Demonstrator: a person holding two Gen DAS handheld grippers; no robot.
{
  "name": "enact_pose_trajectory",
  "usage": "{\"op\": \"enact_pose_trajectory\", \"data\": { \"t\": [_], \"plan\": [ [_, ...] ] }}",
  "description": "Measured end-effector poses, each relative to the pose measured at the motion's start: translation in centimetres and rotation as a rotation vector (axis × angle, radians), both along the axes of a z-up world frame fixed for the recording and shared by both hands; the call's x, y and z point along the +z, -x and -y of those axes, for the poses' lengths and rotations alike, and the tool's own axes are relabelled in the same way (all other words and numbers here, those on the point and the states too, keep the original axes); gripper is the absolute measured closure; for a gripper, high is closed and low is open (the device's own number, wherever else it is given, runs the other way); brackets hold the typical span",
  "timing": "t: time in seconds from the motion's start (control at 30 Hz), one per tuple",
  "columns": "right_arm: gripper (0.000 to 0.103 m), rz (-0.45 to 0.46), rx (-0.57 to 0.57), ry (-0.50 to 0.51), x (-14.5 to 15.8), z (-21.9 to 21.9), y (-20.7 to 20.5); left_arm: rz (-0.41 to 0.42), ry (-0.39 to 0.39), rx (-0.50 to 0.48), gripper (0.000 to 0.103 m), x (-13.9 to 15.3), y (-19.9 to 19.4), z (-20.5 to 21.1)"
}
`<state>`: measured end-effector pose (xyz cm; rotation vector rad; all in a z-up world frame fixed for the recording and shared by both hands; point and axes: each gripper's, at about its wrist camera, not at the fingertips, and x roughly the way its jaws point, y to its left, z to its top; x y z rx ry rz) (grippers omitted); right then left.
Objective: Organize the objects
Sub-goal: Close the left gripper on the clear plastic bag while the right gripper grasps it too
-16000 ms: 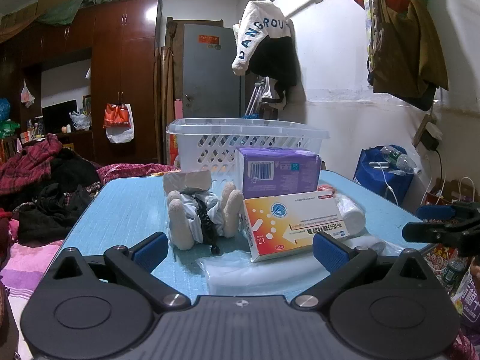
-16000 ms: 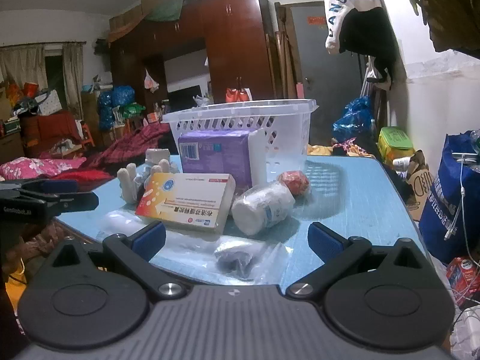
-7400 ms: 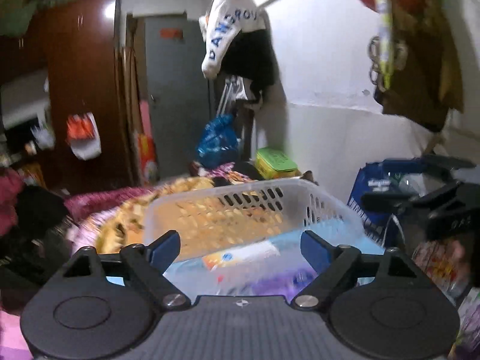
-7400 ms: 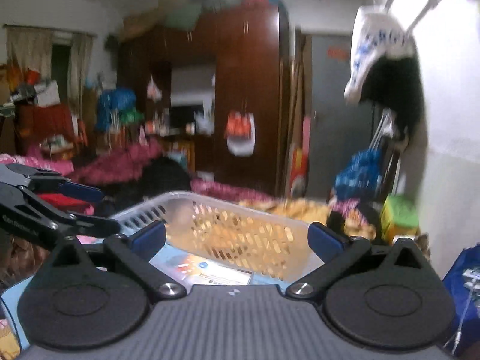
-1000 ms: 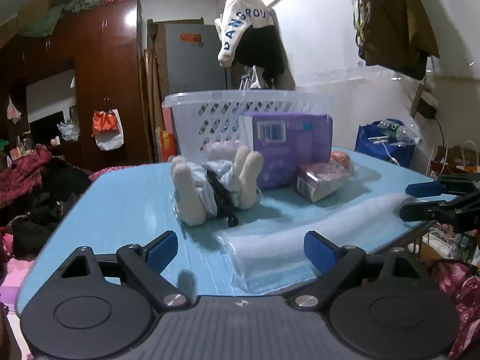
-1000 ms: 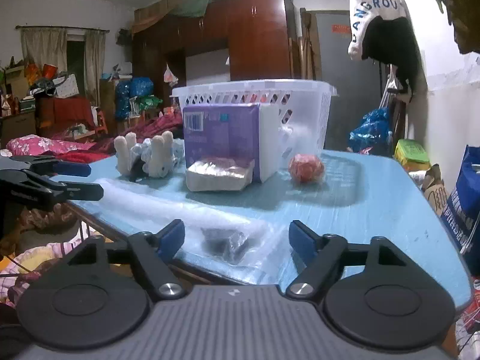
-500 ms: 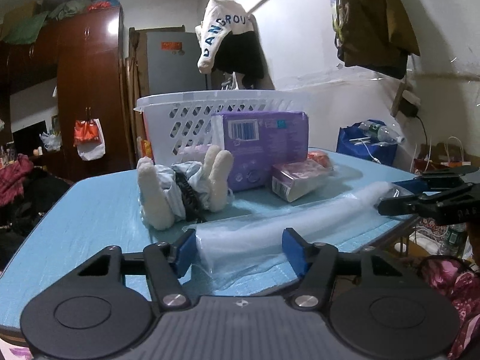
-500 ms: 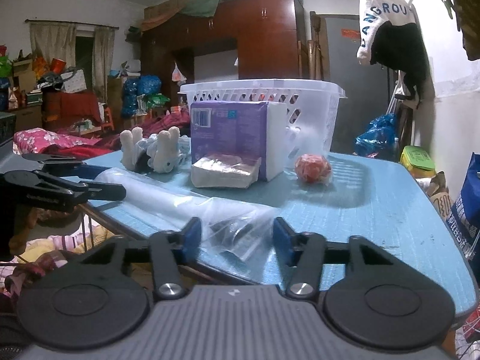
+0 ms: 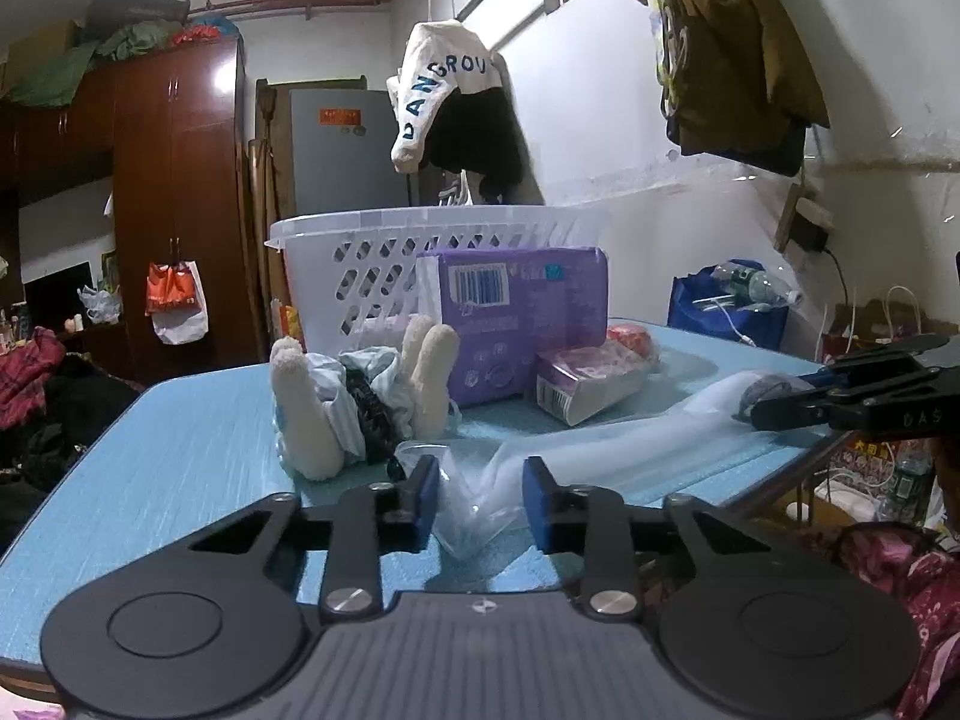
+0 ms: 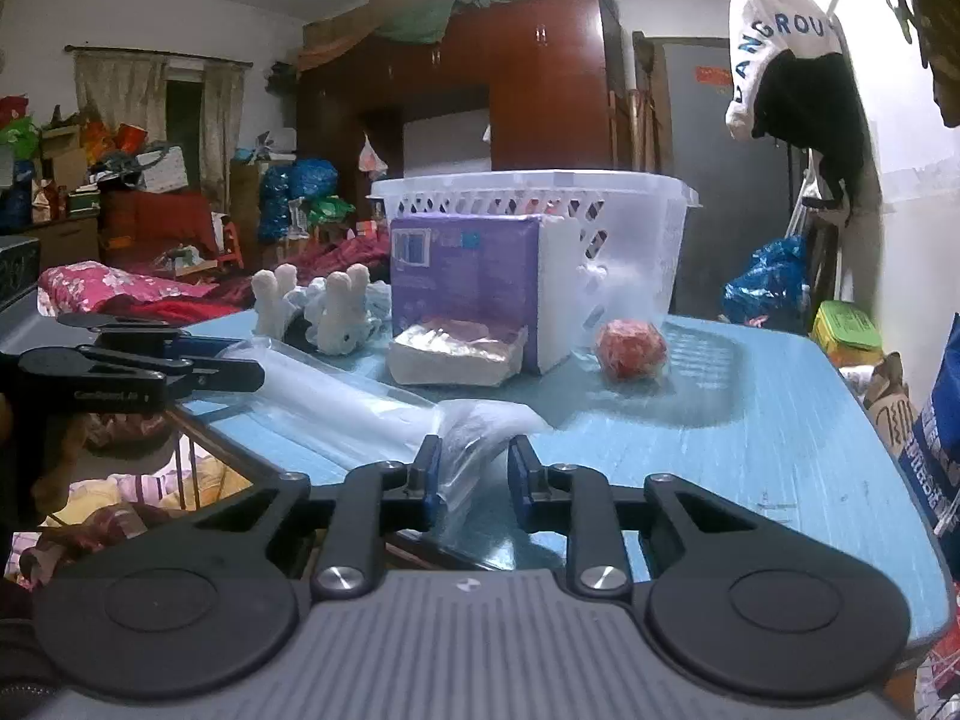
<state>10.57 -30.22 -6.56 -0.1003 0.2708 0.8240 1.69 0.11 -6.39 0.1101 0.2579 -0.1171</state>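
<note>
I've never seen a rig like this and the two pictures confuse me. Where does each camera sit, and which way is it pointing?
Left wrist view: sits on the left gripper, looking across the blue table at the white plastic basket; its own fingers straddle a clear plastic bag.
Right wrist view: sits on the right gripper, facing the same basket from the bag's other end.
Shared: basket, purple package, bag, and each view shows the other gripper.

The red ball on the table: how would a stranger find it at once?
Start at the white basket on the blue table. The red ball lies before its right corner, beside the purple pack. It alone is round and red, in clear wrap.
</note>
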Motion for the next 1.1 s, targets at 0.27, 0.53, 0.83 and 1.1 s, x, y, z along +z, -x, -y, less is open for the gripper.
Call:
{"op": "enact_pose_trajectory", "data": {
  "t": [0.27, 0.53, 0.83, 1.1],
  "plan": [
    [0.084, 0.031, 0.023, -0.007, 0.4, 0.2, 0.4, 0.03, -0.027, 0.009, 0.089, 0.1, 0.4, 0.3],
    [0.085, 0.038, 0.02, -0.015, 0.6, 0.3, 0.1, 0.029, -0.02, 0.001, 0.089, 0.1, 0.4, 0.1],
    [0.086, 0.086, 0.02, -0.046, 1.8, 0.6, 0.7, 0.062, -0.001, -0.004, 0.092, 1.0, 0.8, 0.1],
    [0.086, 0.198, 0.018, -0.071, 5.5, 0.3, 1.4, 0.177, 0.007, -0.005, 0.092, 5.4, 1.4, -0.1]
  ]
}}
